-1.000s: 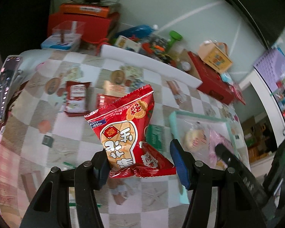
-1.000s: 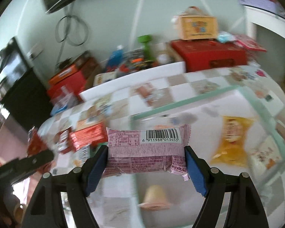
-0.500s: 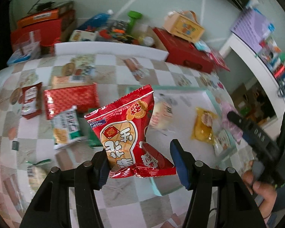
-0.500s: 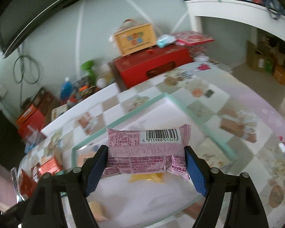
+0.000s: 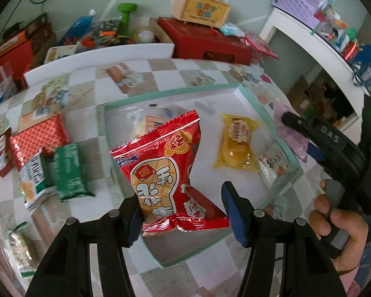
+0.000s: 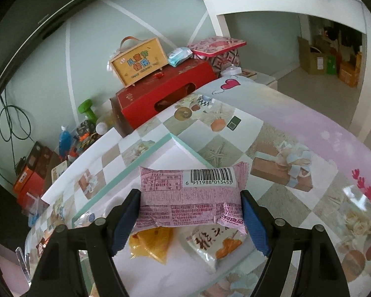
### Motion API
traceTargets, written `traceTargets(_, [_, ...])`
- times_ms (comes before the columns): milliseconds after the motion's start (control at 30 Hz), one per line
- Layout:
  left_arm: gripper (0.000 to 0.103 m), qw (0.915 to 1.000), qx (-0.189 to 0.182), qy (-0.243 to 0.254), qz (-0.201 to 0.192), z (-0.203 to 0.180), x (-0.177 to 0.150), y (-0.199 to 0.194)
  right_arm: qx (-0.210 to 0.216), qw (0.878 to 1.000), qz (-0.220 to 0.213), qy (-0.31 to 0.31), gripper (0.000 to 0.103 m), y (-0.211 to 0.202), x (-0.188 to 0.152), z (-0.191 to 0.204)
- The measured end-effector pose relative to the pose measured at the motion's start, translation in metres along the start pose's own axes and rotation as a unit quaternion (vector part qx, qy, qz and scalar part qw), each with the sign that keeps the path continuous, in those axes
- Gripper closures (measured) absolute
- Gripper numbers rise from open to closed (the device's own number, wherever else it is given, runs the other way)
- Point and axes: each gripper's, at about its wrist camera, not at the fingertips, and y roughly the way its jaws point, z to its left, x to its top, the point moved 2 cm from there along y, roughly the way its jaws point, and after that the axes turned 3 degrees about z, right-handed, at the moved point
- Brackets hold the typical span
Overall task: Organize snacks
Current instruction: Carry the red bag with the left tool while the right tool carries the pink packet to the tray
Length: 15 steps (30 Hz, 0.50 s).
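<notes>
Red snack bag (image 5: 169, 173) clamped in left gripper (image 5: 183, 215), pink packet (image 6: 190, 198) in right gripper (image 6: 190, 225).

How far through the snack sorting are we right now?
Done: a yellow pack and a white pack lie in the tray. In hand: the left claw grips a red bag, and the right claw a pink pack. Left: the green pack and red packs on the table.

A tray (image 5: 242, 89) sits on the bench (image 5: 146, 69), with two snack packets (image 5: 237, 146) lying in its right part. More packets (image 5: 39, 138) lie on the bench left of the tray. Boxes (image 5: 205, 44) stand along the far edge.
</notes>
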Motion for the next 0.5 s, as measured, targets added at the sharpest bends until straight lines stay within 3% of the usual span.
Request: traceTargets(500, [0.042, 0.9993, 0.011, 0.032, 0.014, -0.025, 0.004, 0.032, 0.004, 1.0, 0.024, 0.005, 0.02, 0.032, -0.003, -0.011])
